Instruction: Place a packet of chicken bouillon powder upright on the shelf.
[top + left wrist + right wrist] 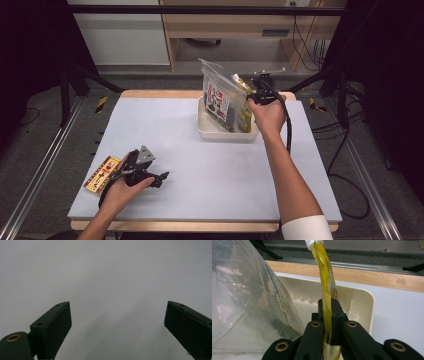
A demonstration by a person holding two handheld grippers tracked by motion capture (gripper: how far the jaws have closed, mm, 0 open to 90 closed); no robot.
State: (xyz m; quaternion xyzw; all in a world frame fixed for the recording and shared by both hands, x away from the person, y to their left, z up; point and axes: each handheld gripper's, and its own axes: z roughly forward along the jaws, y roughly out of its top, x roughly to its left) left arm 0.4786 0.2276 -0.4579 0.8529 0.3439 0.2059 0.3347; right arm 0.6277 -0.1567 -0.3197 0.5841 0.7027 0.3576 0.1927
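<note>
Your right gripper has its jaws clamped flat on a yellow spouted pouch, which stands edge-on above the cream tray at the far side of the table, just beside a clear plastic bag. Your left gripper rests wide open with nothing between its jaws, next to a yellow-red packet. Treat the pouch as soft and floppy: it already bows above the grip, and its glossy film looks slippery. Hold it low on the flat seam, well below the white cap, and lower it slowly.

Pouch in tray, right of bag.
</note>
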